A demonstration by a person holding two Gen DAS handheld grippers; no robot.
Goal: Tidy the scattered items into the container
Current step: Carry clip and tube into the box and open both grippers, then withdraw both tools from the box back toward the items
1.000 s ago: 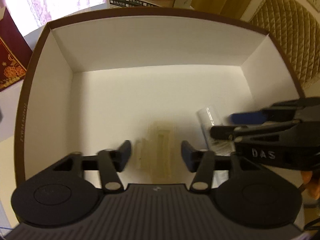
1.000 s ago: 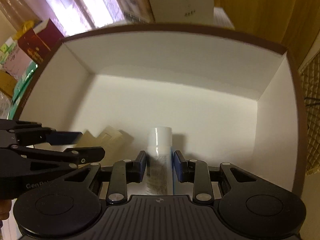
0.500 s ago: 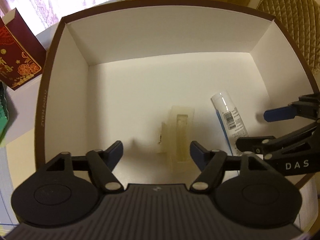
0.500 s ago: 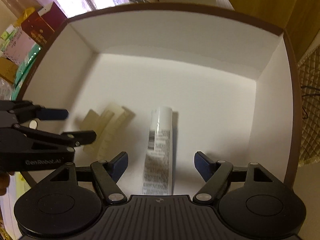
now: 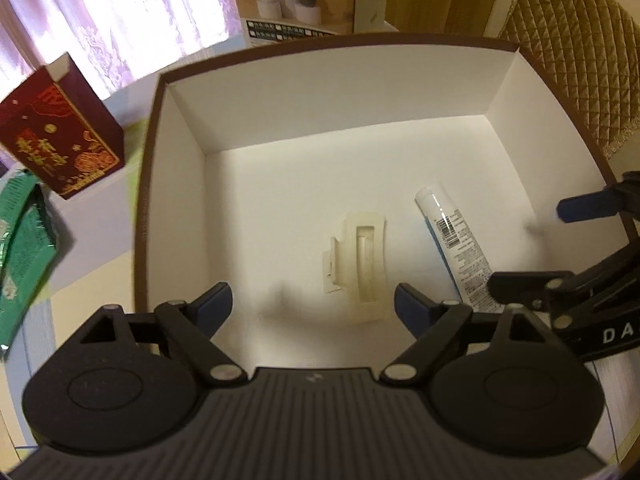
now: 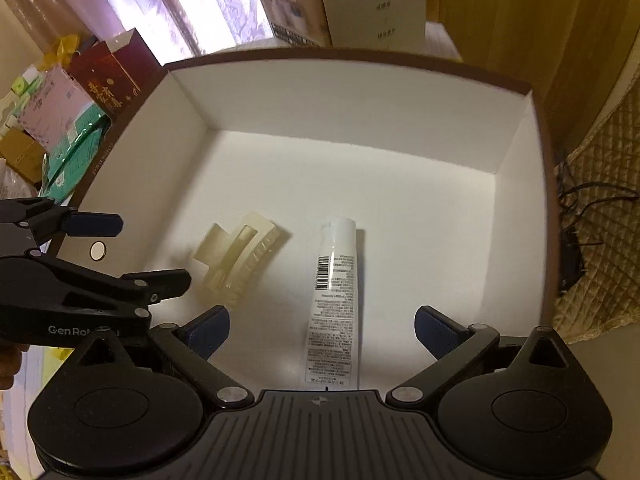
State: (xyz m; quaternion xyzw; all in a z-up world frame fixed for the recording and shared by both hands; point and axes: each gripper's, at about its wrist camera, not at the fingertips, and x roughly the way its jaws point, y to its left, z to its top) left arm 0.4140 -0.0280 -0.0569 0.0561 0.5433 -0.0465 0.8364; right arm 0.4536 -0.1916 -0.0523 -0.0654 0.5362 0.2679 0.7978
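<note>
We see the white tube [image 6: 334,292] lying flat on the white floor of the box [image 6: 360,92], its cap end pointing toward the far wall and its printed label and barcode facing up. Just beside it, to its left and not touching it, lies the cream hair clip [image 6: 236,260], also flat on the box floor. In the left wrist view the hair clip [image 5: 362,262] sits near the middle of the floor and the tube [image 5: 454,240] lies to its right, angled a little.

Our right tool [image 6: 322,330] hangs above the near end of the tube with its blue pads spread wide apart, gripping nothing. Our left tool [image 5: 312,304] hangs above the near end of the hair clip, likewise spread wide and gripping nothing. Each tool shows at the edge of the other's view.

The box [image 5: 180,160] has a brown rim and stands on the table [image 5: 92,216]. To its left stand a dark red carton [image 5: 56,136] with gold print and a green packet [image 5: 24,248]. A quilted tan cushion [image 5: 576,44] sits off to the right.
</note>
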